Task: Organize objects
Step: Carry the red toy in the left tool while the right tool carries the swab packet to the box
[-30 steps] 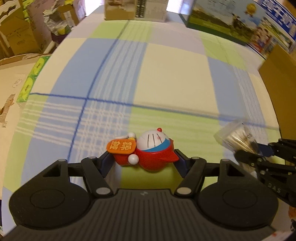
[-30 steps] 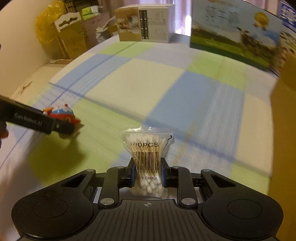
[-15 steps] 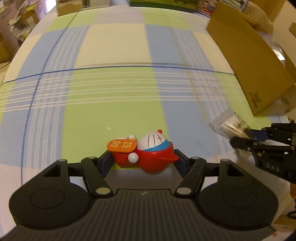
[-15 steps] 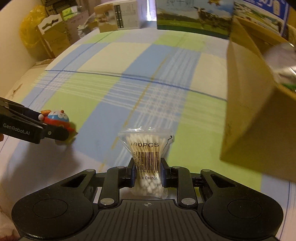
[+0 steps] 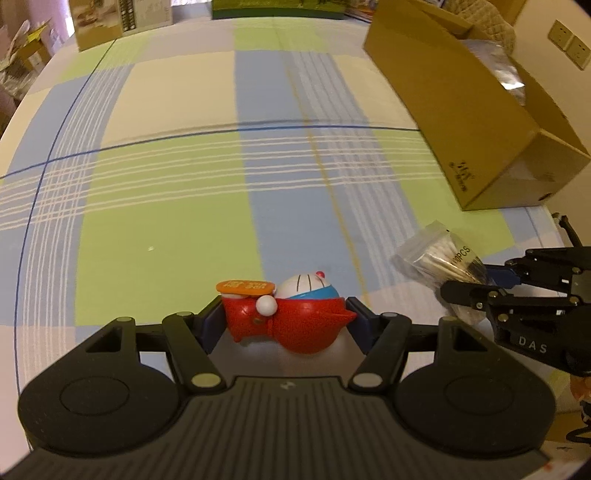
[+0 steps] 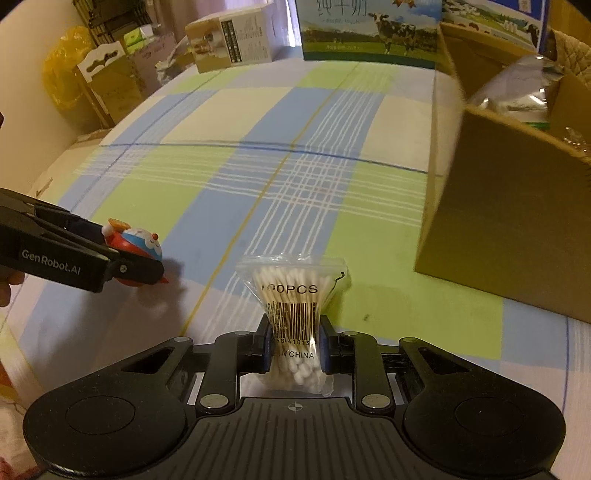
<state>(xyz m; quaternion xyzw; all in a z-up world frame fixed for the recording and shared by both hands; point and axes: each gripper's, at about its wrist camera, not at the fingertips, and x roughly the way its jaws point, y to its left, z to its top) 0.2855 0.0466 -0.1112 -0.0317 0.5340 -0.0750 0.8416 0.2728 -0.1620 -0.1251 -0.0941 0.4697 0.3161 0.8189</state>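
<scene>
Both grippers have swung to the right since the earlier frames, so the open cardboard box (image 5: 476,110) now fills more of each view and sits closer ahead; the grips themselves are unchanged. The left gripper (image 5: 286,321) has its fingers set fairly wide and clamped on a red and blue cartoon cat toy (image 5: 291,314), which carries an orange tag (image 5: 245,287) at its left side and a white ball at its front; the toy is held above the checked bedsheet (image 5: 166,184), and in the right wrist view it shows at the far left, its blue and white head poking out past the black finger (image 6: 125,267). The right gripper (image 6: 293,345) has its fingers drawn narrow and pinched on the waist of a clear bag of cotton swabs (image 6: 293,295) printed "100PCS", with a barcode below; the bag stands upright between the blue pads, swab tips bunched at top and bottom. From the left wrist view the same bag (image 5: 439,254) shows to the right of the toy, near it but apart, and short of the box's near corner. Inside the box lies a silvery plastic package (image 6: 517,92); a milk carton case printed with a cow (image 6: 369,33) stands against the far edge of the sheet, with a smaller printed box (image 6: 229,40) to its left.
</scene>
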